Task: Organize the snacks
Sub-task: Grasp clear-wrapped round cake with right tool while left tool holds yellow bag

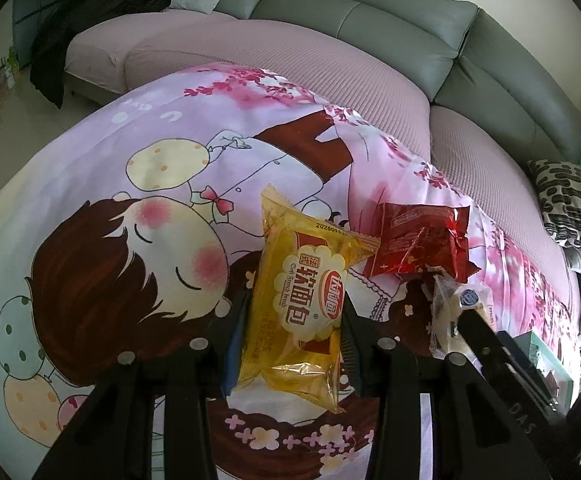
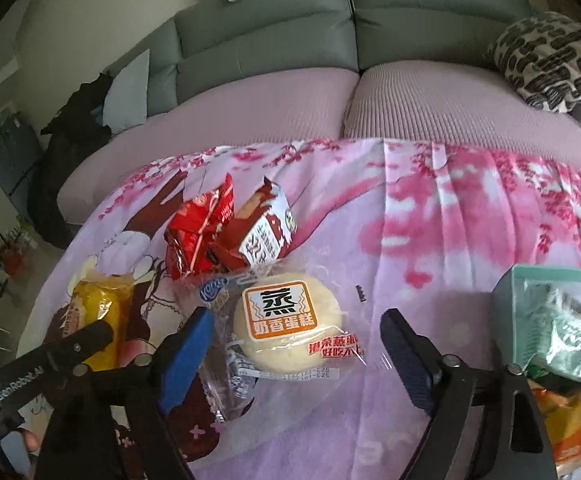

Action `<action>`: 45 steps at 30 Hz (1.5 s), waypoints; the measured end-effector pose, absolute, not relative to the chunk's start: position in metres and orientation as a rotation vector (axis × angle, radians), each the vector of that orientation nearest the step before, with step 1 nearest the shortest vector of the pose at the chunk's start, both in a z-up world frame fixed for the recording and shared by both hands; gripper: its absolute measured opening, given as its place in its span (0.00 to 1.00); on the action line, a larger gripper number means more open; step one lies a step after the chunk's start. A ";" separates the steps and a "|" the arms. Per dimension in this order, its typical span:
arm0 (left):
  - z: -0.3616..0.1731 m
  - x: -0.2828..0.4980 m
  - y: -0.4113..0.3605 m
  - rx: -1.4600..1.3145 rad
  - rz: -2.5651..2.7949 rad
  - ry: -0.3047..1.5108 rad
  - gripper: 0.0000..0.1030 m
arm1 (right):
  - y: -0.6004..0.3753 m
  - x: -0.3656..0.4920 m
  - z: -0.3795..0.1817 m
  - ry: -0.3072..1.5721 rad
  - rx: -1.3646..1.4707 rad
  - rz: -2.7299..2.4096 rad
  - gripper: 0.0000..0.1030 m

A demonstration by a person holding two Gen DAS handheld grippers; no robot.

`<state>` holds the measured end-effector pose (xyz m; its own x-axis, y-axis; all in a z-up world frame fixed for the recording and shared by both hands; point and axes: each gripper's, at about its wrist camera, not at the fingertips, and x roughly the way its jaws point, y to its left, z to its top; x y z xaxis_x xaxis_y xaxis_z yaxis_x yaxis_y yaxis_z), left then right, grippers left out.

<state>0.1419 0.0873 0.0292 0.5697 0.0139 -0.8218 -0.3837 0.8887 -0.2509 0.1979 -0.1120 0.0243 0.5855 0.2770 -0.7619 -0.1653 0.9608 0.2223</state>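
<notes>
A: Left wrist view: the left gripper (image 1: 294, 320) has its fingers clamped on the yellow bread pack (image 1: 302, 292), presumably for sorting; the red packet (image 1: 418, 240) lies at two o'clock.

B: Right wrist view: the right gripper (image 2: 296, 356) stands apart around the steamed cake (image 2: 288, 324), unpressed. The teal box (image 2: 550, 312) sits at three o'clock with bare cloth (image 2: 430, 240) between.

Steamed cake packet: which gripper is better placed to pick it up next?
Right. The right gripper is open with the cake packet between its fingers; the left gripper is shut on the yellow bread packet.
</notes>
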 end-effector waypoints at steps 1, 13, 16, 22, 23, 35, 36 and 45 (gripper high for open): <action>0.029 0.142 0.087 -0.431 0.241 0.944 0.42 | -0.111 0.198 0.024 0.908 0.130 0.257 0.87; 0.029 0.143 0.085 -0.417 0.241 0.948 0.42 | -0.113 0.199 0.016 0.931 0.197 0.248 0.84; 0.029 0.143 0.084 -0.414 0.241 0.949 0.42 | -0.117 0.197 0.017 0.936 0.232 0.245 0.76; 0.032 0.141 0.084 -0.412 0.242 0.938 0.42 | -0.120 0.193 0.021 0.939 0.257 0.238 0.69; 0.033 0.140 0.084 -0.413 0.243 0.937 0.42 | -0.121 0.192 0.023 0.938 0.258 0.233 0.69; 0.050 0.134 0.079 -0.407 0.232 0.890 0.42 | -0.135 0.171 0.058 0.884 0.284 0.202 0.68; 0.051 0.134 0.078 -0.405 0.231 0.886 0.42 | -0.136 0.169 0.060 0.881 0.285 0.198 0.68; 0.067 0.130 0.067 -0.384 0.205 0.848 0.42 | -0.155 0.144 0.083 0.846 0.288 0.148 0.68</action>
